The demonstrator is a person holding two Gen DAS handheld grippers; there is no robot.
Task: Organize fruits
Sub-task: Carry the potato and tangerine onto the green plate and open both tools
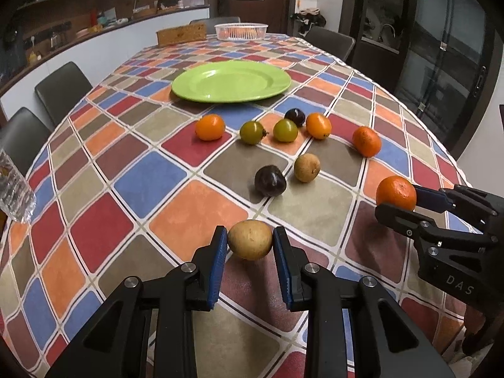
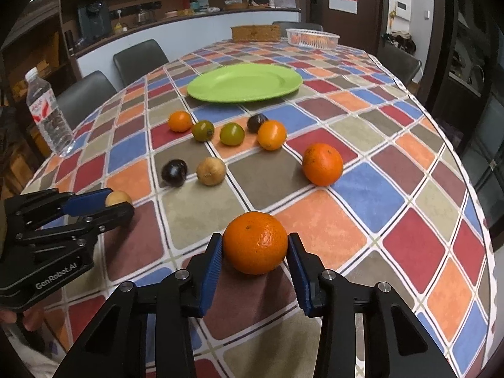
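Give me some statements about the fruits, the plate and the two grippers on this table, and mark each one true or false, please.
1. The green plate has fruit on it. False: it is bare.
2. The left gripper is closed on a tan fruit. True.
3. The right gripper holds a dark plum. False: its pads press on an orange.
4. Two green fruits lie side by side between the plate and the grippers. True.
5. The white basket stands beyond the plate, at the far end of the table. True.
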